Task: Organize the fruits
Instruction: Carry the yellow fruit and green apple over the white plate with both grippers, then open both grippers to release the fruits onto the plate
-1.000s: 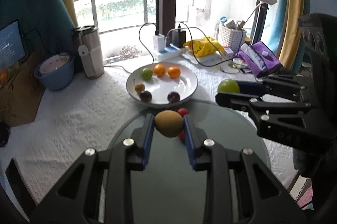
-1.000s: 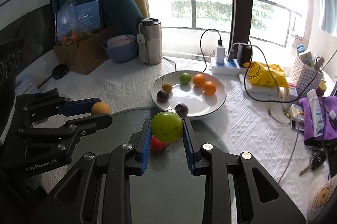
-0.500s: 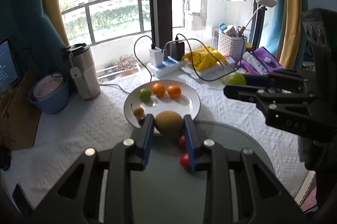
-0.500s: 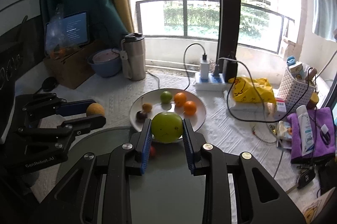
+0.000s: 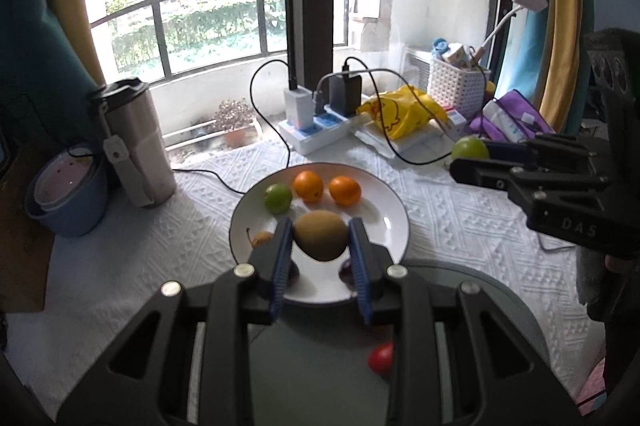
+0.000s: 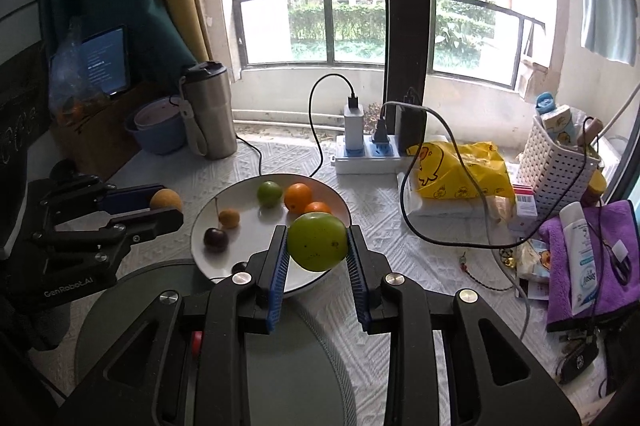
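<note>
We see the left gripper [image 5: 320, 246] with its jaws clamped on a brownish-yellow fruit [image 5: 320, 234], held above the near part of the white plate [image 5: 394, 214]. In the right wrist view the same gripper [image 6: 168, 209] sits at the left, just beside the plate's left rim, the fruit [image 6: 165, 200] showing at its tip.

The right gripper [image 6: 318, 248] has its jaws clamped on a large green fruit [image 6: 317, 241], over the plate's [image 6: 208, 222] near right edge. From the left wrist view that gripper [image 5: 472, 161] is off to the right of the plate, apart from it, with the green fruit [image 5: 469, 148] at its tip.

On the plate we count a small green fruit [image 6: 269, 193], two oranges [image 6: 298, 197] [image 6: 318, 207] side by side, a small yellow-orange fruit with a stem [image 6: 229, 218] and a dark cherry [image 6: 216, 238]. In the left wrist view a second dark fruit [image 5: 347, 269] peeks out behind the right finger.

A grey-green round mat [image 5: 480, 310] lies in front of the plate, touching or just under its near rim; a small red fruit [image 5: 381, 358] sits on it.

The table is covered by a white textured cloth [image 6: 432, 258]. Further back are a steel tumbler [image 6: 208, 109], a blue bowl [image 6: 158, 127], a power strip [image 6: 366, 155] with chargers, a yellow bag [image 6: 460, 169], a white basket [image 6: 560, 161] and a purple towel [image 6: 600, 254].
</note>
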Motion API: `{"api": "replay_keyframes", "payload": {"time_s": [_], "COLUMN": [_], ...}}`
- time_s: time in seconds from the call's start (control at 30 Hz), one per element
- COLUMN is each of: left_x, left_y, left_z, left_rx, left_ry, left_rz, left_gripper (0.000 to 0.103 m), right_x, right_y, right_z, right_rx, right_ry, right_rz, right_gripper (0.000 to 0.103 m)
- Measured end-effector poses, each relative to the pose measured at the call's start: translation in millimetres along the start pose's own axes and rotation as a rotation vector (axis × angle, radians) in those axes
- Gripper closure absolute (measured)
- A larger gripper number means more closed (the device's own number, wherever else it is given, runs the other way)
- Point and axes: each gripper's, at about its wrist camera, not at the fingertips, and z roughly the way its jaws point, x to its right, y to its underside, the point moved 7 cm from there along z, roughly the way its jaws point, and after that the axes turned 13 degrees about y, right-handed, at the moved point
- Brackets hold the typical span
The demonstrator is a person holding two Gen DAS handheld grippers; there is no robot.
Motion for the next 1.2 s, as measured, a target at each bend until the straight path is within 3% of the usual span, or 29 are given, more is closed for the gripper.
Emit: {"api": "replay_keyframes", "payload": {"time_s": [0.6,1.2], "left_x": [-45.6,-45.2], "left_y": [9.3,7.8], "left_z": [79.5,75.3], "left_rx": [-0.090,-0.075], "left_ry": [-0.011,-0.003], "left_rz": [-0.046,-0.060], "left_gripper": [0.074,0.072], "right_x": [-25.5,-34.3], "right_y": [23.2,24.9], "right_z": [92.5,101.3], "right_rx": [-0.155,-0.168], "right_ry": [-0.067,-0.062], "right_rz": [0.007,0.005], "right_gripper": [0.072,0.072]}}
